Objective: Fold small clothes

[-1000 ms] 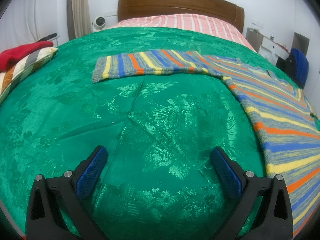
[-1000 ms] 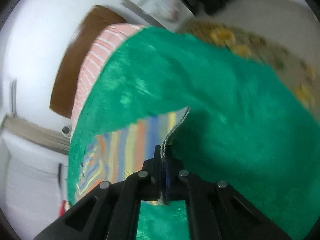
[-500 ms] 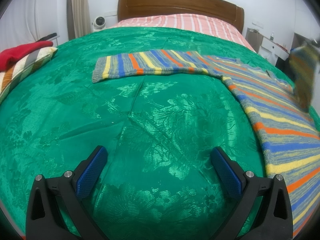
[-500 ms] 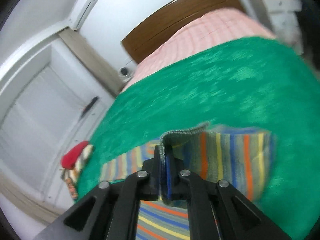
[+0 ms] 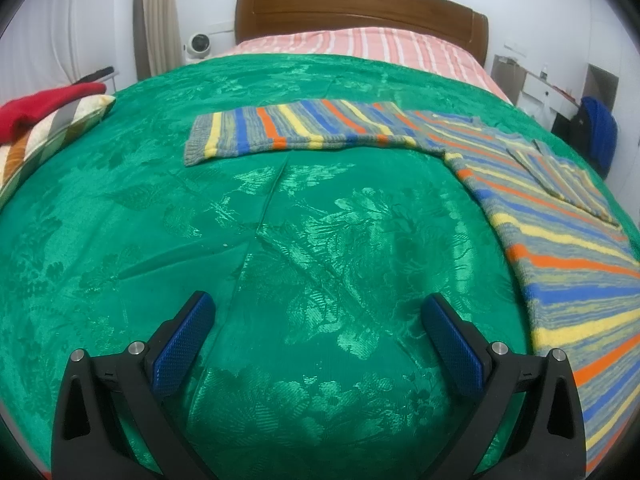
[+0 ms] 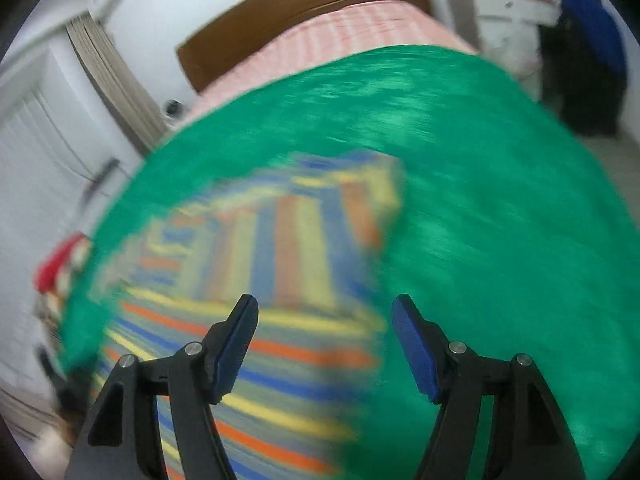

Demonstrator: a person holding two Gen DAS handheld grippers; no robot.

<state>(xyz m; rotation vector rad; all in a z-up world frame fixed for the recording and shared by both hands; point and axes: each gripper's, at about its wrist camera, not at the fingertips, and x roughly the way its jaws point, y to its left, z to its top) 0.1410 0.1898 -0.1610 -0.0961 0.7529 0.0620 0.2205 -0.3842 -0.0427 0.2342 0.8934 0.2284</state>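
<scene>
A striped knit sweater (image 5: 560, 240) in grey, blue, yellow and orange lies flat on the green bedspread (image 5: 280, 240). Its left sleeve (image 5: 296, 130) stretches out to the left. Its right sleeve (image 5: 568, 178) lies folded across the body. My left gripper (image 5: 318, 334) is open and empty, low over bare bedspread left of the sweater. In the blurred right wrist view my right gripper (image 6: 325, 324) is open and empty above the sweater (image 6: 280, 304), with the folded sleeve (image 6: 304, 232) ahead of it.
A checked pillow (image 5: 48, 132) with a red cloth (image 5: 44, 104) on it sits at the bed's left edge. A wooden headboard (image 5: 360, 12) and striped pink bedding (image 5: 360, 44) lie at the far end. A white desk (image 5: 548, 88) and a blue-draped chair (image 5: 598, 132) stand to the right.
My right gripper carried the right sleeve up and over the sweater's body, then opened and let it go. The sleeve now lies folded on the body. The left gripper has not moved.
</scene>
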